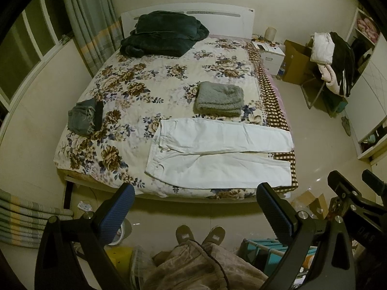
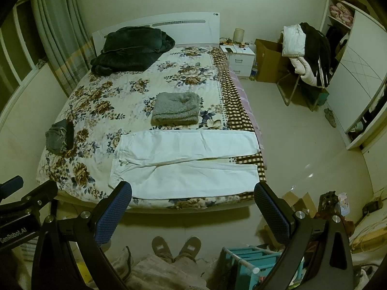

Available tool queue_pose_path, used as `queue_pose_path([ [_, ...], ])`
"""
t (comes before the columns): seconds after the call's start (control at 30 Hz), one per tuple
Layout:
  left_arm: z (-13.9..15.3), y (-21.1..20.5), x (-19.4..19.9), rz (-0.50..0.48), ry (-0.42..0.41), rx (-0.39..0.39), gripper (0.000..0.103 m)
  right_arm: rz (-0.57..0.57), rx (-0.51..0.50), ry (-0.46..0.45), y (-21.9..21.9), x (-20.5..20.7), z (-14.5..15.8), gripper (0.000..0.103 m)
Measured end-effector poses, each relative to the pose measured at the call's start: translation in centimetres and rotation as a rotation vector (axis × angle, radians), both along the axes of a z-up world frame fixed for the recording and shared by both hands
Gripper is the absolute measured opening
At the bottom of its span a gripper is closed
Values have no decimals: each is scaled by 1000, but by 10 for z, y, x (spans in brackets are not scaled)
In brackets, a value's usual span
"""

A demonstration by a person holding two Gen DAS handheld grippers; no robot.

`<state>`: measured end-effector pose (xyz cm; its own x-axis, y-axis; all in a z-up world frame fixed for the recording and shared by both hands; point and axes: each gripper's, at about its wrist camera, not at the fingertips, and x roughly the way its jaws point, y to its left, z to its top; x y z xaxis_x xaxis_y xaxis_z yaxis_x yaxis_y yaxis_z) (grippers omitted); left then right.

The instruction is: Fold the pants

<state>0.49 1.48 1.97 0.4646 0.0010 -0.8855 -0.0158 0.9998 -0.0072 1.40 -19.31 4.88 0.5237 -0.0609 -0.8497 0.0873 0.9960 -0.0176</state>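
Two grippers up over floor at foot of bed, both empty w/ jaws spread wide: left gripper and right gripper, neither touching cloth. L to R on floral cover: small folded grey jeans near left edge, dark green blanket piled at headboard, folded grey fleece mid-right. White pants lie flat along near edge just in front of fleece, waist left, legs side by side pointing right, cuffs at right edge.
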Motion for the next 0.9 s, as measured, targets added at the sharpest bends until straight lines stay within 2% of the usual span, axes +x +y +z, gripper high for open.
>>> queue_pose_path([
  [0.73,1,8,7,2,-1,-1,103,3,18,1,-3,6,-3,103],
  [0.87,0,9,18,26,-29,19,103,-2,19,-9,-10,13,-7,103],
  [0.9,-2,10,24,29,-30,1,103,-4,17,-12,-13,19,-11,103],
])
